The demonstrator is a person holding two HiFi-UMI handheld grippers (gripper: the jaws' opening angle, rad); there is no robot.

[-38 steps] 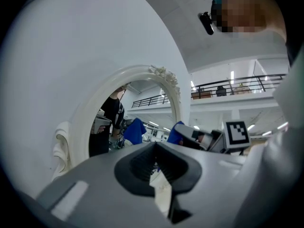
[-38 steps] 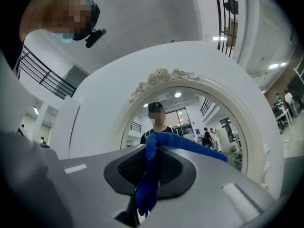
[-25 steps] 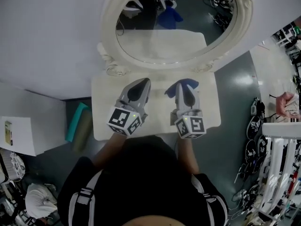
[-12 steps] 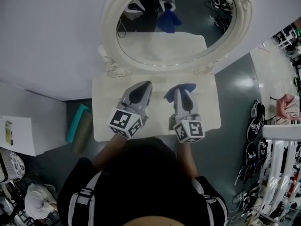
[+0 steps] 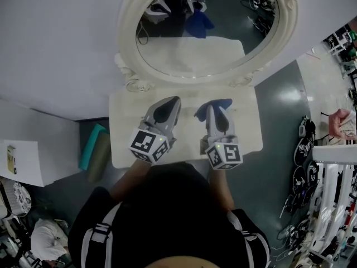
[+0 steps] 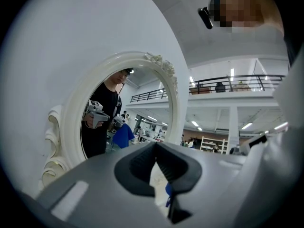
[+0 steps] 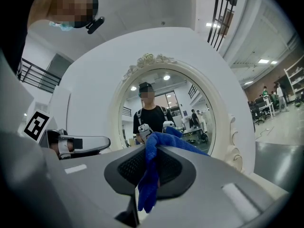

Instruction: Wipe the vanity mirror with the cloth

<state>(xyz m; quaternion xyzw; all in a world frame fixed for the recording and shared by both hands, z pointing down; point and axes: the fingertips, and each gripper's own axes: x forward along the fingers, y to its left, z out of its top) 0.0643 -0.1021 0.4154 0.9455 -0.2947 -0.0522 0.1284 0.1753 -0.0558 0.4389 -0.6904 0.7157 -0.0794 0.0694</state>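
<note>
Black-and-white square markers cover the cube at the back of each gripper. The mirror (image 5: 201,38) is an oval pane in a thick, cream-white frame with carved scrolls at its foot and a floral crest on top. It stands upright against a plain white wall, at the far edge of a small white surface (image 5: 127,128) with rounded corners. Its glass reflects a person in a black top holding both grippers and the cloth.

The cloth (image 5: 216,103) is deep blue and fuzzy, bunched into soft folds. The right gripper (image 5: 214,109) is clamped on it, above the surface and just short of the mirror's base. One end of the cloth sticks out past the tips; the other hangs down between the dark ribbed pads.

The left gripper (image 5: 174,100), just beside the right, has its tips pressed together around nothing.
</note>
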